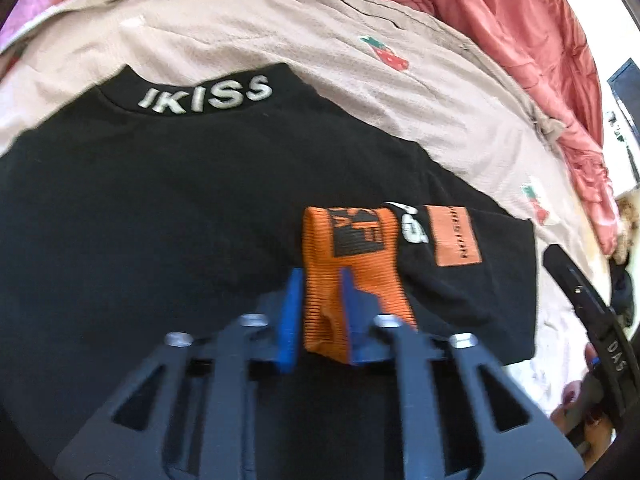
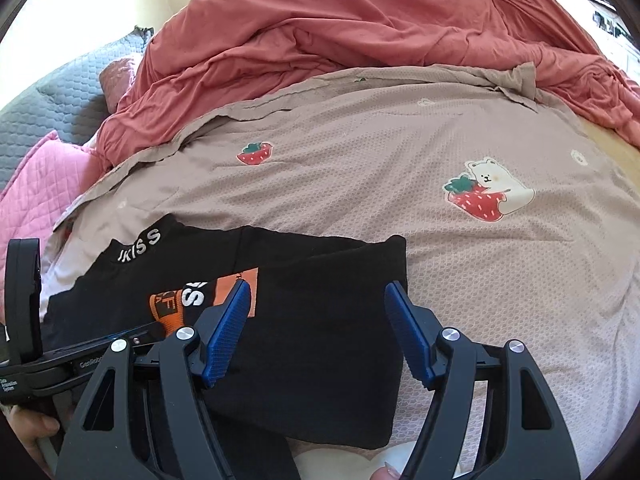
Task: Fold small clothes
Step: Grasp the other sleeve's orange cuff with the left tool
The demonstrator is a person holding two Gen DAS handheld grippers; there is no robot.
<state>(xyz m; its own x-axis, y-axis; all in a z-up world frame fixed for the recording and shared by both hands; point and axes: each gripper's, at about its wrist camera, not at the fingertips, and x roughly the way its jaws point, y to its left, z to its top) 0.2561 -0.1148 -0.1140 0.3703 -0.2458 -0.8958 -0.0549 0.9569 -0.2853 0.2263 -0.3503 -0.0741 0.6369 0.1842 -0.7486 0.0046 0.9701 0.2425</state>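
A black top (image 1: 160,200) with "IKISS" on its collar lies flat on the bed, collar pointing away from me. My left gripper (image 1: 320,280) is shut on the top's orange ribbed cuff (image 1: 340,248), which stands up between the blue pads over the middle of the top. In the right wrist view the black top (image 2: 320,320) has its right side folded over, with a straight edge at the right. My right gripper (image 2: 318,292) hovers open above that folded part, and nothing is between its pads.
The top rests on a beige bedcover (image 2: 440,140) printed with strawberries and a bear. A bunched coral quilt (image 2: 360,20) lies at the far side. A pink pillow (image 2: 36,184) and a grey quilted cover (image 2: 68,92) are at the far left.
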